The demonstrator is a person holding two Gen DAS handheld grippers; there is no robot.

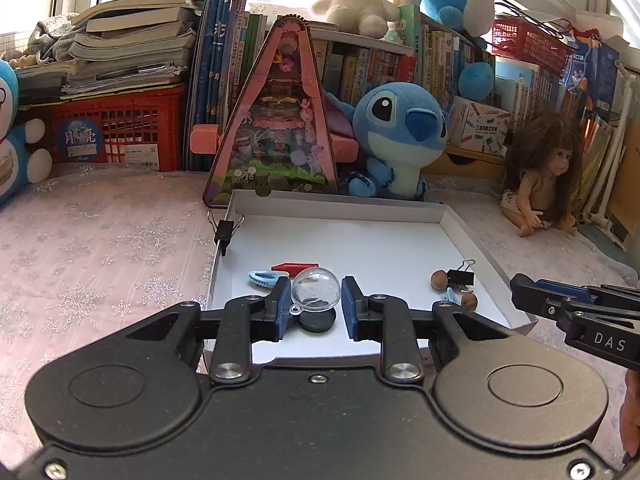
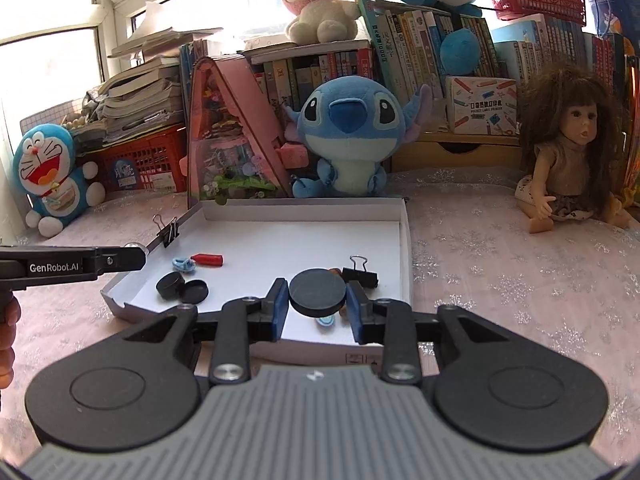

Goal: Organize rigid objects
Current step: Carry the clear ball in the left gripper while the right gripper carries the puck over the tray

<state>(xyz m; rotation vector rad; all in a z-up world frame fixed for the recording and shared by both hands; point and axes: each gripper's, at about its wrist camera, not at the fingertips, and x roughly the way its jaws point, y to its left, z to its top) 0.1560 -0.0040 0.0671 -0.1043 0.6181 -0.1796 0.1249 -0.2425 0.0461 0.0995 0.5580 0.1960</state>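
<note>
1. Your left tool (image 1: 316,304) is closing its blue pads on a clear plastic dome (image 1: 316,290), holding it over the near left part of the white tray (image 1: 400,248). Your right tool (image 2: 318,300) is clamping a black disc (image 2: 318,293) above the tray's near right part.
2. The dome is covering most of a black disc (image 1: 318,322) lying under it in the left view, so you are seeing only that disc's near edge.
3. The held disc in the right view is hiding most of the brown nuts (image 1: 439,279) and the small blue clip (image 2: 325,321); only slivers are showing there, while the left view is showing both nuts clearly beside a black binder clip (image 1: 461,277).
4. Only the right view is showing two black discs (image 2: 182,286) lying side by side near the tray's left wall.
5. Both views are showing the red piece (image 1: 291,267) and the light blue clip (image 1: 262,278) next to each other, and another binder clip (image 2: 168,232) gripping the tray's left wall.
6. The right tool is entering the left view cut off at the edge (image 1: 576,308).
</note>
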